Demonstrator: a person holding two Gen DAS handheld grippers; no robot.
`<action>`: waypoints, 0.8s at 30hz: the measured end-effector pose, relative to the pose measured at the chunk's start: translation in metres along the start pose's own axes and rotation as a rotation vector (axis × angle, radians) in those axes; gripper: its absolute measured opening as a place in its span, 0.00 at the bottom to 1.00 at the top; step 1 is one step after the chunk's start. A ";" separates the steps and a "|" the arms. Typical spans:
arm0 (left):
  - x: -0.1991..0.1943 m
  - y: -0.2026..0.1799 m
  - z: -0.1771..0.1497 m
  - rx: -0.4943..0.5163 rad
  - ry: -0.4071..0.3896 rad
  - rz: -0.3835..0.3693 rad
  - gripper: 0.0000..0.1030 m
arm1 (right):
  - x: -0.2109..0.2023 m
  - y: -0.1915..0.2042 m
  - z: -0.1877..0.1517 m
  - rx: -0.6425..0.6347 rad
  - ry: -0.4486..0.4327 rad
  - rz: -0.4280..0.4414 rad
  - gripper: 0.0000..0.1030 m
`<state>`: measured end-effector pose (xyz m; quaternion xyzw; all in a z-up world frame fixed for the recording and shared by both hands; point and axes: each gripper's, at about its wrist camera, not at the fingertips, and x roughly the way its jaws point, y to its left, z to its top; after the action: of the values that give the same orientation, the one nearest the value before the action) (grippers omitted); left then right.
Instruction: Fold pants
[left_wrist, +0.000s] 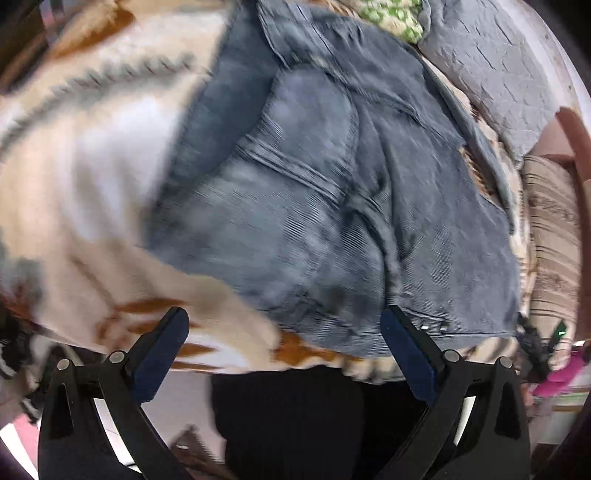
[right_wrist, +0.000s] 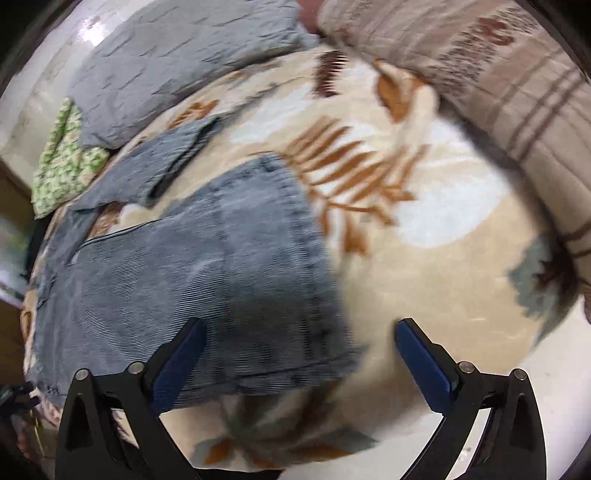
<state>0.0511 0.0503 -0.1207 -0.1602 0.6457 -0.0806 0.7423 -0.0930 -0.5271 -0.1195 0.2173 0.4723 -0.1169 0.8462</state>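
While both hand-held grippers (left_wrist: 284, 325) gape, pants (left_wrist: 314, 206) lie ahead

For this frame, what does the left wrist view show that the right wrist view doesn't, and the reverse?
Only the left wrist view shows the seat and back pocket of the faded blue-grey denim pants, two small metal rivets near their edge, and a pink object at far right.

Only the right wrist view shows the orange fern-leaf print and the pants' hemmed leg end.

Both show the pants lying on the cream leaf-patterned fleece blanket, a grey quilted pillow, a green patterned cloth, a beige striped pillow, and open, empty grippers.
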 end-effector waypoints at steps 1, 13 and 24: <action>0.007 0.000 0.000 -0.029 0.021 -0.030 1.00 | -0.001 0.005 0.000 -0.024 -0.009 0.007 0.80; -0.004 0.001 -0.004 -0.085 -0.008 0.025 0.19 | -0.021 -0.016 0.004 -0.042 -0.011 0.009 0.20; -0.074 -0.011 0.008 0.098 -0.199 0.016 0.61 | -0.036 -0.010 0.039 -0.020 -0.121 0.038 0.72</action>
<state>0.0482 0.0648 -0.0471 -0.1259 0.5654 -0.0898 0.8102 -0.0865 -0.5552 -0.0736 0.2105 0.4171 -0.1091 0.8774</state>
